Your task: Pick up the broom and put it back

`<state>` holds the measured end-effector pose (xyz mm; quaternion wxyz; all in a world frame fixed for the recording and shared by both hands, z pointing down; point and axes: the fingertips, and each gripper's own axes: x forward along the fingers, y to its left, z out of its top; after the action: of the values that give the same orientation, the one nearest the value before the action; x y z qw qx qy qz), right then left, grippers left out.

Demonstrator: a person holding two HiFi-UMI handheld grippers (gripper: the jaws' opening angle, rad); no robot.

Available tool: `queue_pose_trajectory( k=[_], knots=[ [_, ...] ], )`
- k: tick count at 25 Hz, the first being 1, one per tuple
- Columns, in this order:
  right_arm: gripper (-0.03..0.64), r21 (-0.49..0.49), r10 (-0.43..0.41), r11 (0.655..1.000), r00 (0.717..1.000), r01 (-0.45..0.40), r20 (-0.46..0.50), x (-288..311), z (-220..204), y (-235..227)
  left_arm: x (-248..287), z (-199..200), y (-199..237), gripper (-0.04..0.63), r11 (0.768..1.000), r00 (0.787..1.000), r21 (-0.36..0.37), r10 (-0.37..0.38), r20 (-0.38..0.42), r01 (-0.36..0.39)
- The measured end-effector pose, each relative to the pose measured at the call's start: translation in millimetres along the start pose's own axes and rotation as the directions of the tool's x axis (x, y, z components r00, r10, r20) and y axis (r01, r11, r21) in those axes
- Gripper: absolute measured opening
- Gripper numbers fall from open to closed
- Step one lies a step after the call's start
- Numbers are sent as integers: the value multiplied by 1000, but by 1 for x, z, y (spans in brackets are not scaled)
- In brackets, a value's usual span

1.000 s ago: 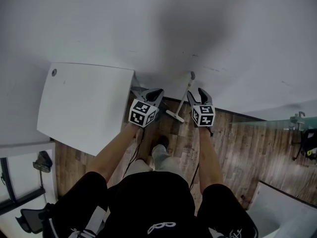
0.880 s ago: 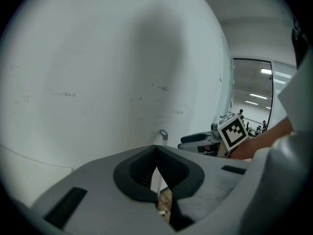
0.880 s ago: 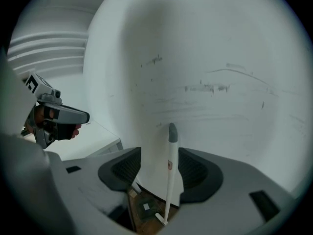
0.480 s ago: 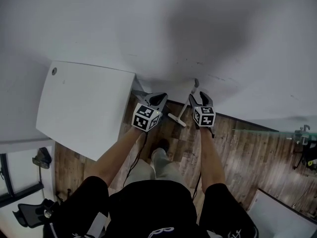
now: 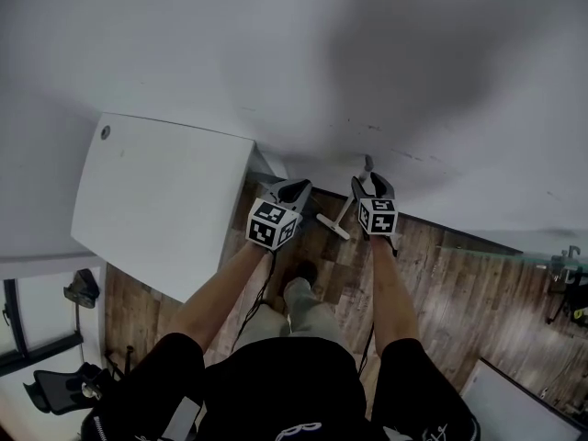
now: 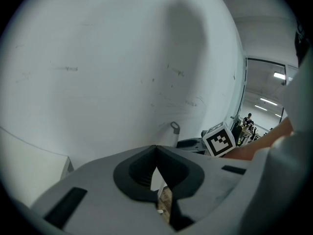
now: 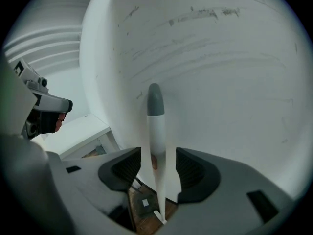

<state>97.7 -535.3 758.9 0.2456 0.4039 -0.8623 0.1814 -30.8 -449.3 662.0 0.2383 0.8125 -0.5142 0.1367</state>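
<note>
The broom [image 5: 347, 206] has a white handle with a grey tip and leans against the white wall, its head on the wooden floor. In the right gripper view the handle [image 7: 157, 146] stands upright between my right gripper's jaws. My right gripper [image 5: 373, 186] [image 7: 158, 173] is open, with a gap on each side of the handle. To the left of the broom, my left gripper [image 5: 294, 189] [image 6: 156, 153] is shut and holds nothing. The broom's grey tip [image 6: 174, 127] shows in the left gripper view against the wall.
A white table [image 5: 156, 200] stands at the left, its corner close to my left gripper. The white wall [image 5: 276, 62] fills the view ahead. Wooden floor [image 5: 459, 283] runs to the right. A dark chair [image 5: 55, 393] sits at the bottom left.
Both grippers have drawn a little closer to the wall, the left one shifting right. The broom handle still stands between the right gripper's jaws, which now sit nearer its tip.
</note>
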Motion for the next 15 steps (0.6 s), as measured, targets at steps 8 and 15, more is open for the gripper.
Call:
queue_pose_trajectory(
  k=[8,15],
  knots=[
    [213,-23,-15,1000,999,14,-29,14,-3,0,2,1,8,17,1000,1000,-9,10,-4,-10],
    [115,-33,-24,999,999,23,-23,15,-1,0,0,2,12,17,1000,1000,-15,13,-8,-14]
  ],
)
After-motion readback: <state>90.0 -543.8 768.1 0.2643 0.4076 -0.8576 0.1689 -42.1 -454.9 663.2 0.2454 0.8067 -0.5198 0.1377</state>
